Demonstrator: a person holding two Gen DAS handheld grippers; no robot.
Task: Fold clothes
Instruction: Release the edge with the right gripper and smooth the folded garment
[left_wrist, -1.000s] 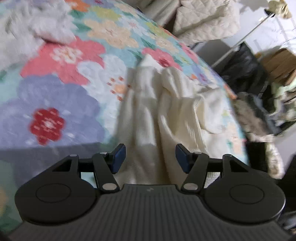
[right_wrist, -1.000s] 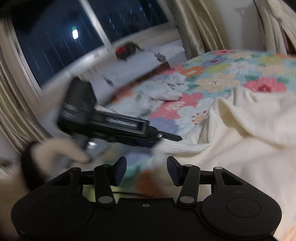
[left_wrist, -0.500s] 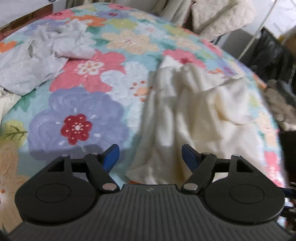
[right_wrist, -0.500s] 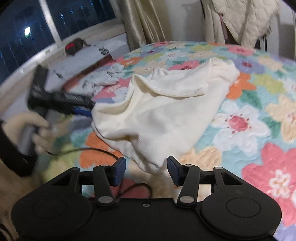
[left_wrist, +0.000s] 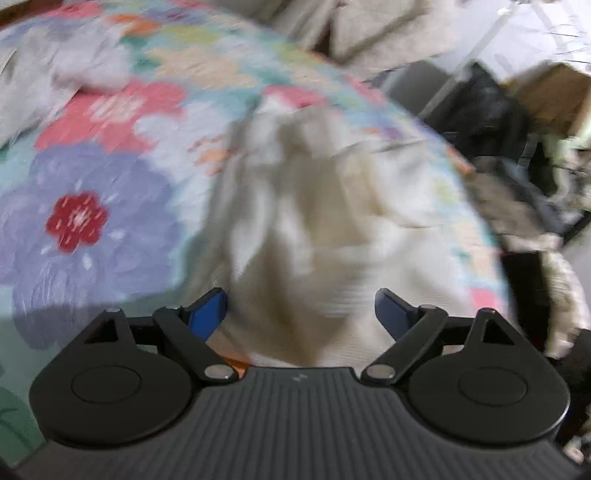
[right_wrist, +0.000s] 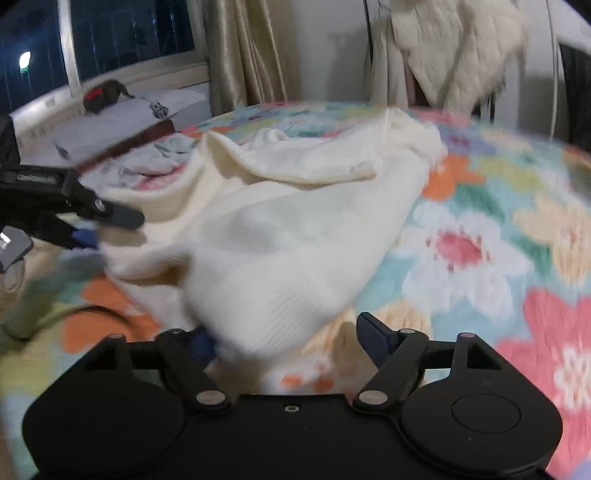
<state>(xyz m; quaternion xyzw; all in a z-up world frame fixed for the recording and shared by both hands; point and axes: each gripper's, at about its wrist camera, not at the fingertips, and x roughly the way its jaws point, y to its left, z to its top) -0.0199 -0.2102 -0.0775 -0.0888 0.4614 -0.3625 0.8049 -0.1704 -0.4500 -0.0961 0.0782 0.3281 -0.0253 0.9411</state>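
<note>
I'm seeing the left gripper (left_wrist: 299, 308) sitting with fingers spread wide, empty; the cream knit garment (left_wrist: 314, 221) is lying bunched on the bed, its near edge running between and just ahead of the blue pads, heavily blurred. Right gripper (right_wrist: 284, 334) is also holding its fingers apart, with the garment's (right_wrist: 280, 236) ribbed hem drooping over the left pad. Fabric is looking soft, fine-ribbed, rumpled. The floral quilt (right_wrist: 480, 240) is showing stitched flower shapes.

cream garment (right_wrist: 280, 236): soft ribbed knit cloth, matt | floral bedspread (right_wrist: 480, 251): quilted cloth | right gripper (right_wrist: 284, 338): matt black plastic, metal pivot pins
</note>
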